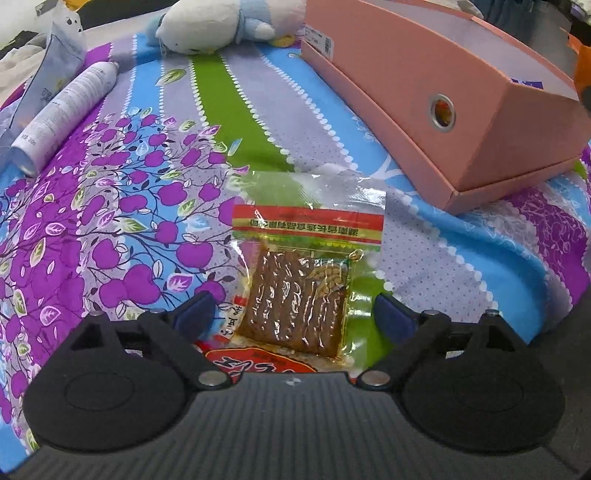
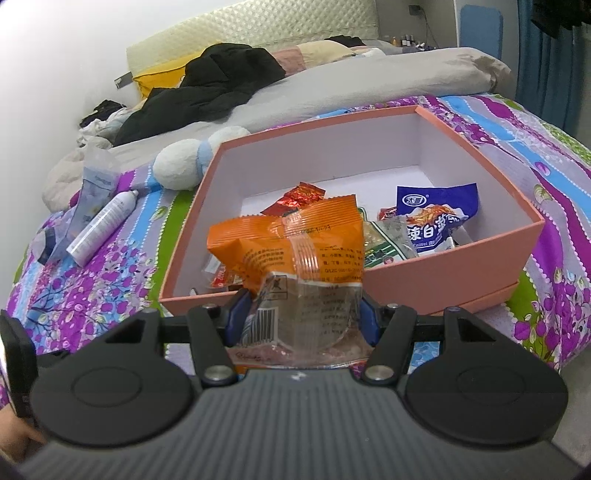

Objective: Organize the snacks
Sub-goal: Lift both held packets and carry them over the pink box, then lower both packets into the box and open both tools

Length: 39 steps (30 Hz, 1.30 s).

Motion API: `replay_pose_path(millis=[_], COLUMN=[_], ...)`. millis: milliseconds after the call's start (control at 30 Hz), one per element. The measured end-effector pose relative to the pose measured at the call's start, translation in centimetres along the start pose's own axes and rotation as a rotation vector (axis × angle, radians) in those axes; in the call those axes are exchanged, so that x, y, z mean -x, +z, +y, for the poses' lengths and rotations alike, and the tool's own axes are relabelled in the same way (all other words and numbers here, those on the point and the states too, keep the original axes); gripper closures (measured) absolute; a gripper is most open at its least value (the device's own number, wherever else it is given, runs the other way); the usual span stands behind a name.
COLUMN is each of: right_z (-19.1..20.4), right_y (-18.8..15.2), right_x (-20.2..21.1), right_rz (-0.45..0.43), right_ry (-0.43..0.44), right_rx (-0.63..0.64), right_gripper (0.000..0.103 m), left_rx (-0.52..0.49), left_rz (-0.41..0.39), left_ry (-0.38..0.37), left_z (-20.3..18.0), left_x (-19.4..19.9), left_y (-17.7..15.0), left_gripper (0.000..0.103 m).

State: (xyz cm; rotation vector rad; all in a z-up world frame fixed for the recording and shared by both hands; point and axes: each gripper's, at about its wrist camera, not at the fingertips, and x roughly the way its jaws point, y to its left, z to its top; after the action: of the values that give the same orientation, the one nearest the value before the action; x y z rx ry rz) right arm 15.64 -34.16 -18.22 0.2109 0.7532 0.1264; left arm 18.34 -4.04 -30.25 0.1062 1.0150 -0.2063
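Observation:
In the left wrist view my left gripper (image 1: 293, 314) is open, its blue fingertips on either side of a clear snack packet (image 1: 299, 280) with brown strips that lies flat on the patterned bedspread. The pink box (image 1: 424, 96) stands to the upper right. In the right wrist view my right gripper (image 2: 301, 317) is shut on an orange snack packet (image 2: 295, 251) with a clear lower part, held upright just before the near wall of the open pink box (image 2: 424, 284). Inside the box lie a blue packet (image 2: 436, 218), a red packet (image 2: 299, 195) and a green packet (image 2: 380, 247).
A white spray can (image 1: 66, 110) and a pale tube (image 1: 55, 55) lie at the left; a white and blue plush toy (image 1: 218, 26) lies at the far edge. Both also show in the right wrist view: the can (image 2: 103, 229) and the toy (image 2: 188, 162). Beyond are a grey quilt (image 2: 351, 85) and black clothing (image 2: 207, 85).

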Motion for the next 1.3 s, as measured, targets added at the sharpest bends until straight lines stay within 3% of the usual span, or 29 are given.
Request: replay_pose_path(millis=[200, 367, 600, 633, 667, 700, 800, 1033, 1300], right_z=[0.0, 0.1, 0.2, 0.1, 0.1, 0.1, 0.1, 0.1, -0.2], right_y=[0.1, 0.3, 0.6, 0.7, 0.8, 0.9, 1.3, 2.5, 4.7], right_x=[-0.1, 0.1, 0.1, 0.1, 0.1, 0.1, 0.0, -0.4, -0.7], right_rz=[-0.002, -0.009, -0.016, -0.017, -0.018, -0.02, -0.027, -0.038, -0.072], right_ry=[0.004, 0.009, 0.011, 0.012, 0.012, 0.013, 0.019, 0.03, 0.031], right_rx=[-0.001, 0.001, 0.008, 0.007, 0.005, 0.004, 0.003, 0.001, 0.002], right_gripper=[0.041, 0.041, 0.041, 0.041, 0.041, 0.041, 0.041, 0.041, 0.041], left_rx=[0.019, 0.051, 0.147, 0.163, 0.173, 0.18, 0.201, 0.216, 0.185], left_rz=[-0.015, -0.025, -0.066, -0.073, -0.079, -0.084, -0.112, -0.188, -0.319], left_ry=[0.007, 0.015, -0.008, -0.017, -0.021, -0.016, -0.031, -0.066, -0.138], left_z=[-0.1, 0.3, 1.5, 1.6, 1.7, 1.7, 1.7, 0.6, -2.7], left_x=[0.5, 1.2, 3.3, 3.7, 4.0, 4.3, 5.2, 7.4, 11.2], left_y=[0.3, 0.7, 1.2, 1.3, 1.5, 1.7, 2.7, 5.8, 12.3], left_gripper=[0.028, 0.052, 0.063, 0.071, 0.085, 0.09, 0.095, 0.095, 0.095])
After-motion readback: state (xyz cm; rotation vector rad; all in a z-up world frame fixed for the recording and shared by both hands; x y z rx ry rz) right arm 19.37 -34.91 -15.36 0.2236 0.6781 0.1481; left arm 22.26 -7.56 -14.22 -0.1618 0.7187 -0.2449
